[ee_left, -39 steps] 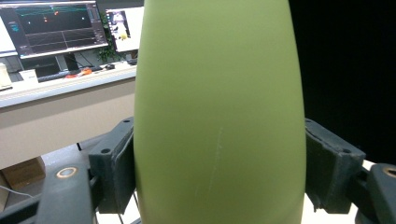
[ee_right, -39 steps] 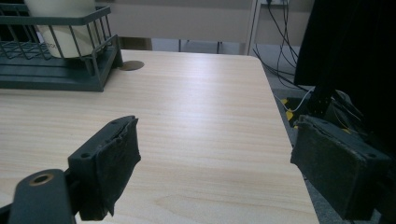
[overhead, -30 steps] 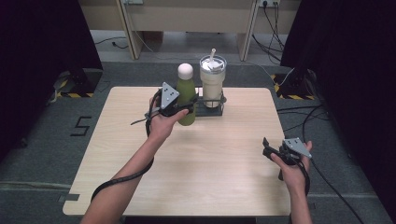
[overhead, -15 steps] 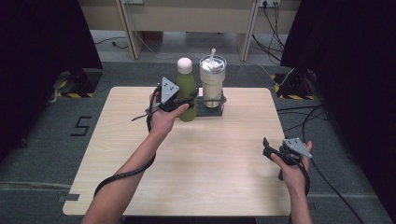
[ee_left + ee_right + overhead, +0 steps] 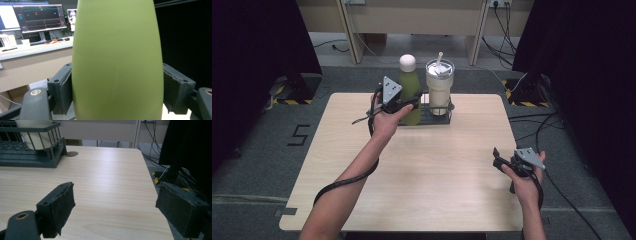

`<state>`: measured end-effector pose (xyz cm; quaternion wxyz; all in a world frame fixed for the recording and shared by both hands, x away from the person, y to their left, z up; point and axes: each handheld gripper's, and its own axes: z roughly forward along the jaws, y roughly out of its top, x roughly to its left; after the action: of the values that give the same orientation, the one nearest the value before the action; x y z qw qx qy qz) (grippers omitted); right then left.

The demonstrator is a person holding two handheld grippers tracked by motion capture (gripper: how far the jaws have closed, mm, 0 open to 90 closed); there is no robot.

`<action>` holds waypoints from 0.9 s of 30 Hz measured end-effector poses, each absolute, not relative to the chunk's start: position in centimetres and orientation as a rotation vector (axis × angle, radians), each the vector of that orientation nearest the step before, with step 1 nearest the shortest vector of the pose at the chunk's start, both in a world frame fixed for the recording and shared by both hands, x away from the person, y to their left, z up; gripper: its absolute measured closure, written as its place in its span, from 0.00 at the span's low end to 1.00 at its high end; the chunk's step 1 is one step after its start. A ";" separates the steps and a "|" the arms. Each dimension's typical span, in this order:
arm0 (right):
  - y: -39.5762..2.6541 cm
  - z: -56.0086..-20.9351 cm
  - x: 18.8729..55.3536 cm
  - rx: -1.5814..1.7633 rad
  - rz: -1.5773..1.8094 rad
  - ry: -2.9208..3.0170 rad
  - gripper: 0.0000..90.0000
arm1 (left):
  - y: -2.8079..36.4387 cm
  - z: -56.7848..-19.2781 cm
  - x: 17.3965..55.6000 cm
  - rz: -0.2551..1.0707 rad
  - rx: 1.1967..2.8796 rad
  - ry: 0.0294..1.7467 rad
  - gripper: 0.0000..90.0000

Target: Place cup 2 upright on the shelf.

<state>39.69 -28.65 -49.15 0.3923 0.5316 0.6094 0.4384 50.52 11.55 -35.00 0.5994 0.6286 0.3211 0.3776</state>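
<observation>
A green bottle (image 5: 411,86) with a white cap stands upright at the left end of a dark wire rack (image 5: 435,119) at the table's far middle. My left gripper (image 5: 408,104) is shut on the bottle's body. In the left gripper view the bottle (image 5: 117,55) sits between both pads (image 5: 60,87). A cream tumbler (image 5: 439,91) with a lid and straw stands in the rack's right part. My right gripper (image 5: 497,161) is held open near the table's right edge, with bare wood between its fingers (image 5: 58,206).
The light wood table (image 5: 432,175) has its right edge close to my right hand, with cables on the floor beyond. The right gripper view shows the rack (image 5: 30,161) and tumbler (image 5: 32,135) at upper left. A desk stands behind the table.
My left gripper has raised the green bottle a little, so its cap sits higher against the background. The right gripper has stayed where it was.
</observation>
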 end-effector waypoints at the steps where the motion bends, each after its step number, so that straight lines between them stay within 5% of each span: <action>1: -28.7 -49.1 39.7 1.350 1.113 1.547 0.16 | 11.6 -34.9 50.6 0.882 1.460 0.745 0.25; 27: -28.7 -49.3 39.7 1.355 1.114 1.549 0.16 | 12.1 -33.3 53.0 0.926 1.436 0.775 0.25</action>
<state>39.74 -28.70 -49.30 0.3902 0.5330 0.6094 0.4384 53.00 12.15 -33.28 0.5913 0.6172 0.3330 0.3981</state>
